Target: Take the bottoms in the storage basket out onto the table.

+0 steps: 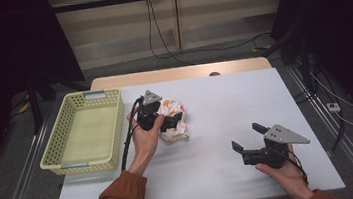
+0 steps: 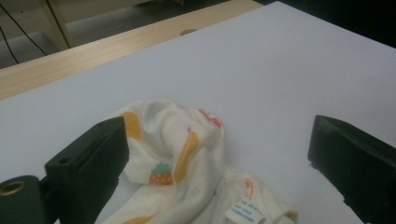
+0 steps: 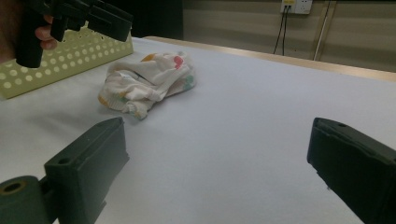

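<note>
White patterned cloth [image 1: 173, 117] lies crumpled on table [image 1: 225, 104], at 3 o'clock of yellow basket [image 1: 63, 142], not yet in it. Left gripper [image 2: 217, 154] hovers over cloth, jaws spread, nothing pinched. Right gripper [image 1: 248, 136] well apart at 4 o'clock of cloth, jaws spread, idle. Grasp and transfer remain, by my judgement.

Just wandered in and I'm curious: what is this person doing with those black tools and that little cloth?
A person holds a hand-held gripper in each hand. The left hand-held gripper, jaws wide open, hovers over a crumpled printed cloth on the white table, beside a yellow basket. The right hand-held gripper, also open, waits apart, holding nothing.
</note>
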